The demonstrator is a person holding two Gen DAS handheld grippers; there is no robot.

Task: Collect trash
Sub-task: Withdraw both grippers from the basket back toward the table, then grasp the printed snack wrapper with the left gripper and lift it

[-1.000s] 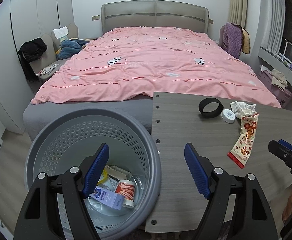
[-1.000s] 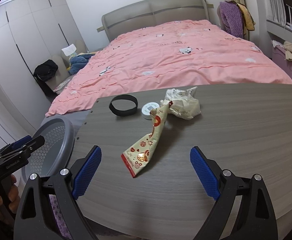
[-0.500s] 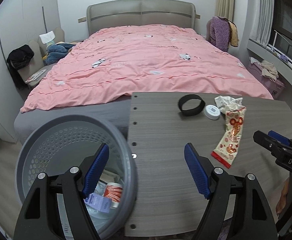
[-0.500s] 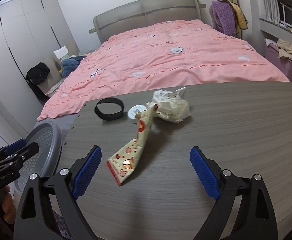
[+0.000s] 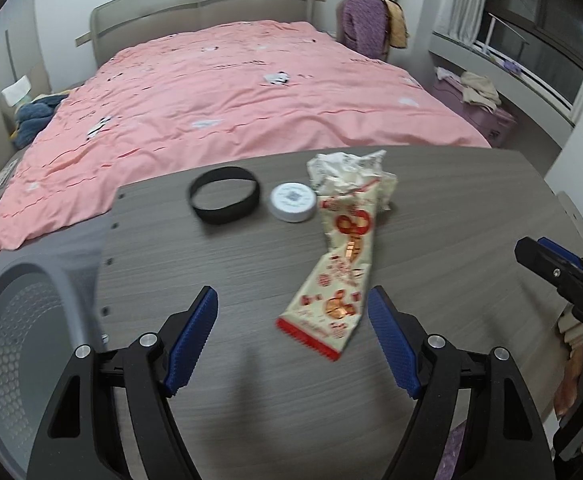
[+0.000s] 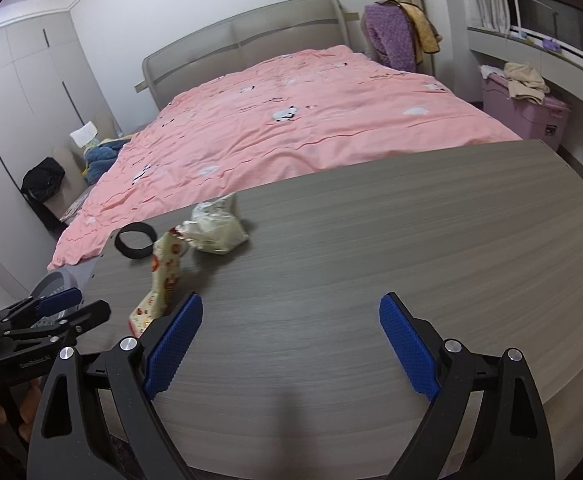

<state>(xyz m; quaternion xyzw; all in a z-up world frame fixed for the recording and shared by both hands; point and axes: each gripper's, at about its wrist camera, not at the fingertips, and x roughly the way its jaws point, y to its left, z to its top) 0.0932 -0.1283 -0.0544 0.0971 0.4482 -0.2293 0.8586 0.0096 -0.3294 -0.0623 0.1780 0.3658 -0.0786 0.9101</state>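
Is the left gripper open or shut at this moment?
Open. The left gripper has its blue pads wide apart, holding nothing, with the snack wrapper lying on the table ahead.

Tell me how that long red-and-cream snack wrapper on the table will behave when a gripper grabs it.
The snack wrapper lies flat and creased, so it is probably thin, floppy film that will droop from the pinch. It looks empty, so likely very light. Its far end rests against the crumpled paper, which may shift when it is lifted. On the smooth table it may slide rather than lift.
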